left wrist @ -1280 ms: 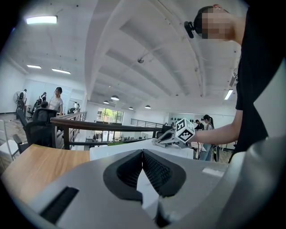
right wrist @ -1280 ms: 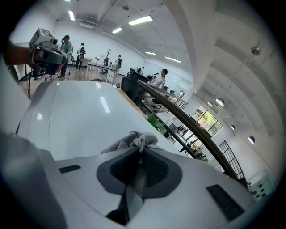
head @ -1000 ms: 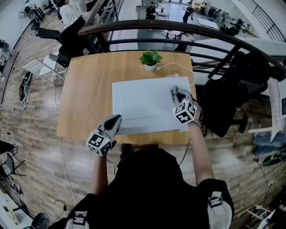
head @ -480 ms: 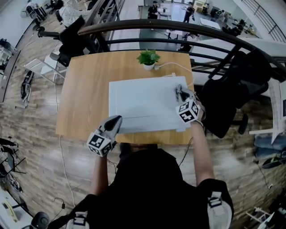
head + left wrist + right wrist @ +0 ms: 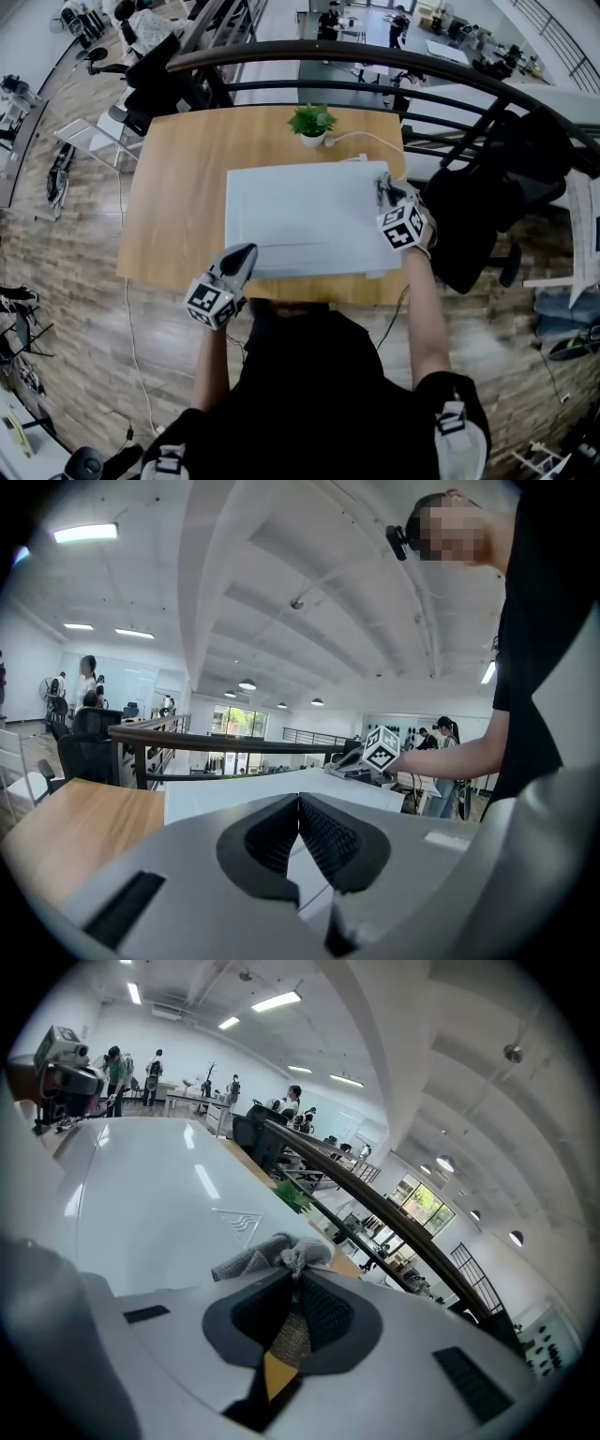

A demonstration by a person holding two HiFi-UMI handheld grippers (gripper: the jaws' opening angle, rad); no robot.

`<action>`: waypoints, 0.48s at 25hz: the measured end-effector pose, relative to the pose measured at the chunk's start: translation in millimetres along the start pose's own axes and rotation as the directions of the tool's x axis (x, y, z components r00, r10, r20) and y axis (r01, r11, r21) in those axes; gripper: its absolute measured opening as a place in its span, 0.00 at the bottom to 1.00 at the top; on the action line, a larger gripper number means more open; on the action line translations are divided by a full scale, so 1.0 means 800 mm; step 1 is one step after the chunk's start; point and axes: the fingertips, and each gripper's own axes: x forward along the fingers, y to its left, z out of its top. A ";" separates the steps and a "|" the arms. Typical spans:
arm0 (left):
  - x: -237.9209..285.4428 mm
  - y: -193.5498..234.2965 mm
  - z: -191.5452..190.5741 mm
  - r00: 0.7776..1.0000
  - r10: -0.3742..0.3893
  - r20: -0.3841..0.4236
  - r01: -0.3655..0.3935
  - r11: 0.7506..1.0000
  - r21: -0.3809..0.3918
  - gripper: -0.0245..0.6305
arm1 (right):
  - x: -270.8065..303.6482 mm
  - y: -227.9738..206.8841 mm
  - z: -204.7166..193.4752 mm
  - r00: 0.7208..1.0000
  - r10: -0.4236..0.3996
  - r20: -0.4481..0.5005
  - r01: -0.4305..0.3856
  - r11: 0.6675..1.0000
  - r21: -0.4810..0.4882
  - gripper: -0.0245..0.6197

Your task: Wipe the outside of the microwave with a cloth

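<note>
The white microwave [image 5: 300, 220] stands on the wooden table [image 5: 178, 206], seen from above as a flat white top. My right gripper [image 5: 382, 187] rests on the top's right edge, shut on a grey cloth [image 5: 272, 1255] that presses against the white surface [image 5: 141, 1194]. My left gripper [image 5: 246, 251] hovers at the microwave's front left corner, jaws shut with nothing between them. In the left gripper view the closed jaws [image 5: 299, 810] point across the white top [image 5: 244, 794] toward the right gripper [image 5: 370, 757].
A small potted plant [image 5: 313, 123] sits at the table's far edge, with a white cable [image 5: 370, 141] running from it to the microwave. A dark railing [image 5: 375, 70] curves behind the table. A black chair [image 5: 487, 197] stands to the right.
My right gripper has slid the cloth rightward and a little farther back along the microwave's top, reaching its right edge. The left gripper has barely moved.
</note>
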 end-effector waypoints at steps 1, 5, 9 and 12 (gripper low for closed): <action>-0.001 0.001 0.001 1.000 0.004 0.006 -0.004 1.000 -0.002 0.04 | 0.004 -0.003 0.002 1.000 0.002 0.002 -0.002 1.000 0.001 0.08; -0.007 0.005 -0.007 1.000 0.017 0.009 -0.017 1.000 0.004 0.04 | 0.014 -0.012 0.005 1.000 -0.003 0.002 0.003 1.000 -0.003 0.08; -0.014 0.013 -0.008 0.999 0.046 0.005 -0.046 0.999 -0.002 0.04 | 0.025 -0.018 0.011 1.000 0.001 0.011 -0.001 1.000 0.009 0.08; -0.018 0.019 -0.009 0.998 0.061 0.017 -0.061 0.998 -0.007 0.04 | 0.036 -0.024 0.016 1.000 0.001 0.015 -0.002 1.000 0.014 0.08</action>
